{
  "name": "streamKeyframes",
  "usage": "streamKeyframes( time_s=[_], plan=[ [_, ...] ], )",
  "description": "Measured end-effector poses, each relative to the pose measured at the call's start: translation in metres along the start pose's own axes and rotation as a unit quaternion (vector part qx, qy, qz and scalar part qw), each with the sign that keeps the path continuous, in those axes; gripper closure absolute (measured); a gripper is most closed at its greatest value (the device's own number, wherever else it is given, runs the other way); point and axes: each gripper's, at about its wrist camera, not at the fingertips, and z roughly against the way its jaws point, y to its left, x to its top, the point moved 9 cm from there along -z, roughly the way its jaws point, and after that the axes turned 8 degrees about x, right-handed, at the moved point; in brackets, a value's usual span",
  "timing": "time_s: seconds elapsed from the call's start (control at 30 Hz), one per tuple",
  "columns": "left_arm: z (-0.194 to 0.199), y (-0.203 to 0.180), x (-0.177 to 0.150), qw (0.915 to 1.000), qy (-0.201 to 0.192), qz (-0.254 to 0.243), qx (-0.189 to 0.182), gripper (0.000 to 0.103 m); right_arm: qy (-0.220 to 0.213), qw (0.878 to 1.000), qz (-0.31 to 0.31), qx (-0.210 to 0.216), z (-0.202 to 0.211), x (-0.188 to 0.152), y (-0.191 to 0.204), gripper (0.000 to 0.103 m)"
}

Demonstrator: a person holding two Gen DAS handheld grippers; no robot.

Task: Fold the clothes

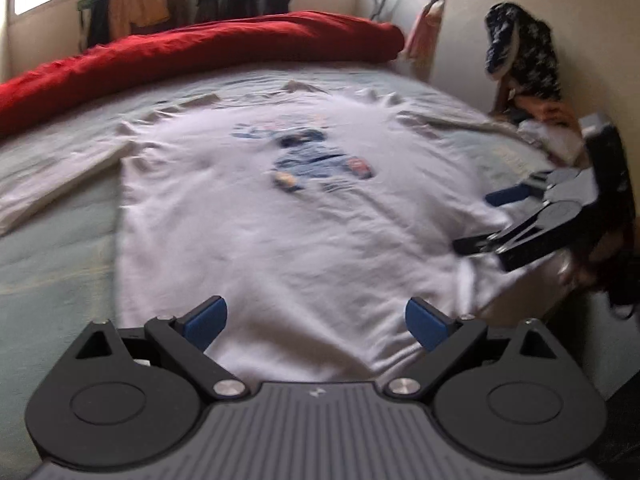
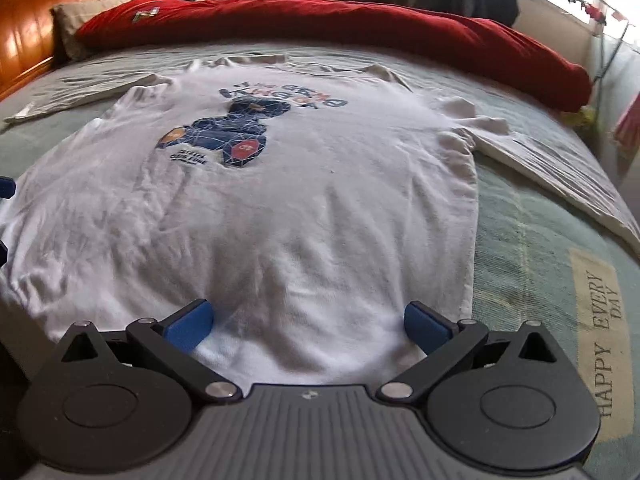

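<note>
White cotton, thin and limp: the long-sleeved shirt (image 2: 280,200) lies face up across the middle of both frames on the green bedspread (image 2: 532,248), sleeves spread toward the upper corners. It looks light and floppy, likely to sag and drag along the cover unless lifted at two points. Both the left gripper (image 1: 316,322) and the right gripper (image 2: 306,322) hover at the bottom of frame with fingers spread wide, holding nothing. The hem corners or shoulder seams look like the surest places to pinch.
</note>
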Motion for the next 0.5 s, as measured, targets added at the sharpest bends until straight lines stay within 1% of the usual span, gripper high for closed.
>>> streamKeyframes(
  time_s=[0.03,0.1,0.17,0.27,0.37,0.5],
  plan=[
    [-0.004,-0.001,-0.002,1.0,0.007,0.005,-0.002,0.007,0.0,1.0,-0.003,-0.003,0.0,0.0,0.0,0.0],
    [-0.006,0.005,-0.016,0.9996,0.022,0.01,0.013,0.007,-0.003,1.0,-0.008,-0.006,0.0,-0.001,0.001,0.0],
    [0.001,0.016,-0.03,0.9991,0.026,0.021,0.027,0.007,-0.008,1.0,-0.011,-0.006,0.001,-0.003,0.001,0.0],
    [0.018,0.032,-0.044,0.9981,0.028,0.048,0.026,0.007,-0.017,1.0,-0.01,-0.007,0.001,-0.005,0.001,0.0],
    [0.029,0.038,-0.041,0.9978,0.021,0.055,0.029,0.007,-0.024,1.0,-0.01,-0.008,0.001,-0.005,0.001,0.0],
    [0.025,0.025,-0.022,0.9988,0.004,0.048,0.007,0.007,-0.031,0.999,-0.008,-0.011,0.003,-0.005,0.002,0.0]
  ],
)
